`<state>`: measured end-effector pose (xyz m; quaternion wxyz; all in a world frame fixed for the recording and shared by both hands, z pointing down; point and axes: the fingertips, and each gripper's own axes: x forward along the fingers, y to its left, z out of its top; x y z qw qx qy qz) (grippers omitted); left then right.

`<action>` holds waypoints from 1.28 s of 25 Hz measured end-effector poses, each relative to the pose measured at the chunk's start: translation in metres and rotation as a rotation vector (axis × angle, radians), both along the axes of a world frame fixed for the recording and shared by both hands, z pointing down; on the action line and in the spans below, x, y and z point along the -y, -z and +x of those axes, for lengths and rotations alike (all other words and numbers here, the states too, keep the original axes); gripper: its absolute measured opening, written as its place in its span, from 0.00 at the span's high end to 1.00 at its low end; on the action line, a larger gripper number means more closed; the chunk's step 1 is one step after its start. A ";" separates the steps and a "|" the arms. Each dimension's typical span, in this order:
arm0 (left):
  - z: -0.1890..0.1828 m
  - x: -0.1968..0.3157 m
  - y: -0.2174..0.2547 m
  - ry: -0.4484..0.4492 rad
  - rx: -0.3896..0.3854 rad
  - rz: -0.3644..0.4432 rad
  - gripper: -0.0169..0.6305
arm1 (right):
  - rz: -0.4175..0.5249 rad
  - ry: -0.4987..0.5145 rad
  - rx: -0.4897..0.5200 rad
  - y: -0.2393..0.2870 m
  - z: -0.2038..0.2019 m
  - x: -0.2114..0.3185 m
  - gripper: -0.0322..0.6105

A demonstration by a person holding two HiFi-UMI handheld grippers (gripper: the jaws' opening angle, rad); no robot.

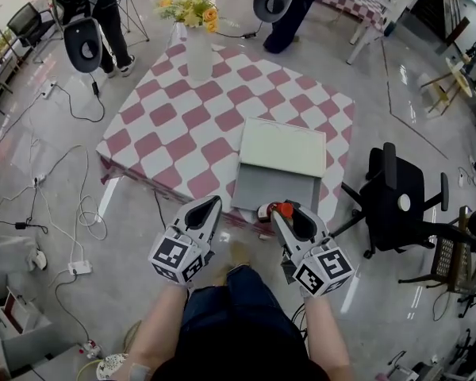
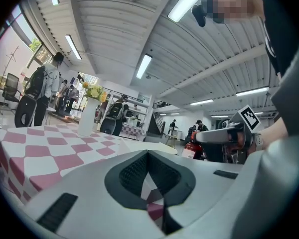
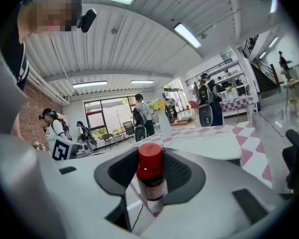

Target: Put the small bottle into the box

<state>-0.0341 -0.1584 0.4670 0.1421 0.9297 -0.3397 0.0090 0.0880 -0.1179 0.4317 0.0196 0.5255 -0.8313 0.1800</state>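
Down at the six o'clock edge of the tabletop, carrying the small bottle upright in the right gripper. Clamped on both sides of the dark body just under the red cap, with the fingers set fairly wide to span it. Not in the box yet: hanging just short of it, with the box lying at twelve o'clock from the bottle.

Over at nine o'clock of that, trailing the left gripper with tips drawn together and nothing between them.

Judging how it will handle: probably light and rigid, with a smooth round wall that could swivel or slide in a loose pinch. Hard to say whether glass or plastic, so best treated as breakable and lowered rather than dropped. Looks well taken where it is, on the body below the cap, ribbed dark pads biting on the label band. Worth staying off the cap, which looks slick and narrower.

Reading the materials: matte grey shells on both grippers, a glossy red cap, a pale label. Flat, square-cornered and stiff-looking for the box, with a cream panel on top and a grey face nearer. Soft pink-and-white chequered cloth across the tabletop, and a tall white vase of yellow flowers at eleven o'clock from the box.
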 end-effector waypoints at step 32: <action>0.012 0.057 -0.043 0.079 0.011 -0.081 0.97 | -0.117 0.248 -0.163 -0.058 -0.033 0.079 0.72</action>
